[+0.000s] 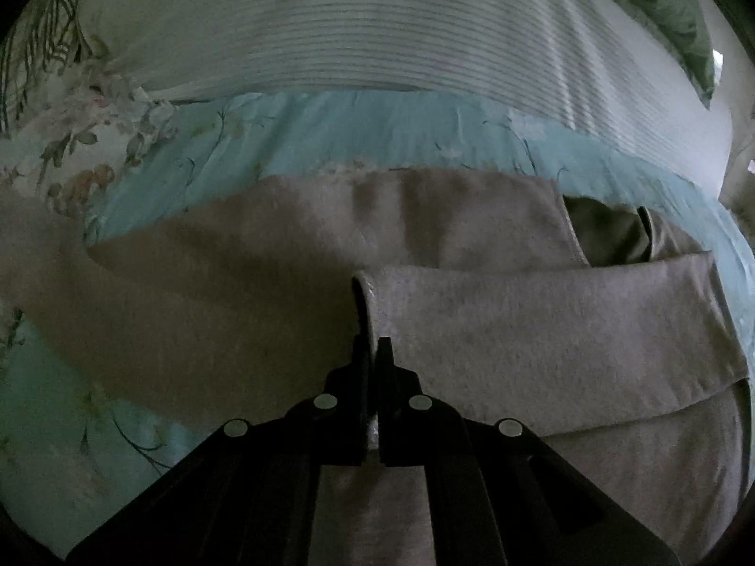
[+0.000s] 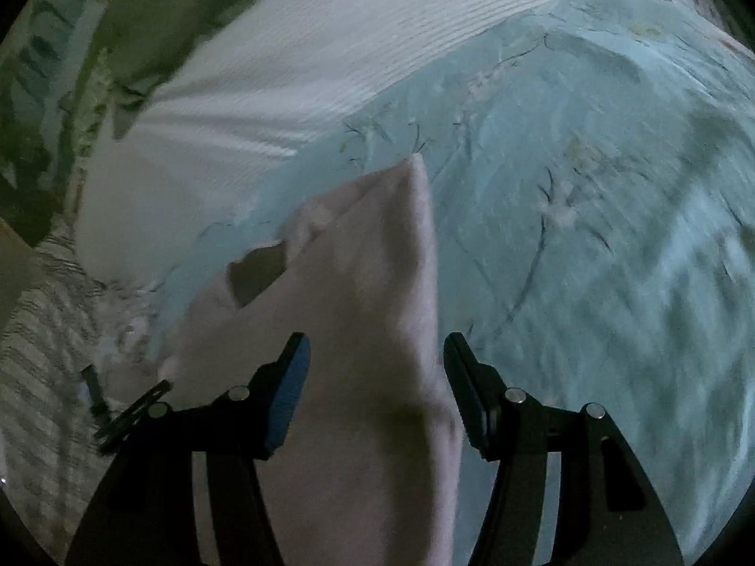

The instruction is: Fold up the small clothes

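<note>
A small pale pink-grey garment (image 1: 542, 330) lies on a light blue floral bedspread (image 1: 377, 137). In the left wrist view my left gripper (image 1: 373, 353) is shut on a folded edge of the garment, lifting a flap that lies over the rest of the cloth. In the right wrist view the same garment (image 2: 368, 259) runs between the fingers of my right gripper (image 2: 375, 353), which is open above it. The neck opening shows as a dark gap (image 2: 257, 273) to the left.
A white striped pillow (image 1: 377, 23) lies beyond the garment, also in the right wrist view (image 2: 283, 70). A green cushion (image 1: 660, 0) sits at the far right. Striped fabric (image 2: 42, 353) lies at the left of the right wrist view.
</note>
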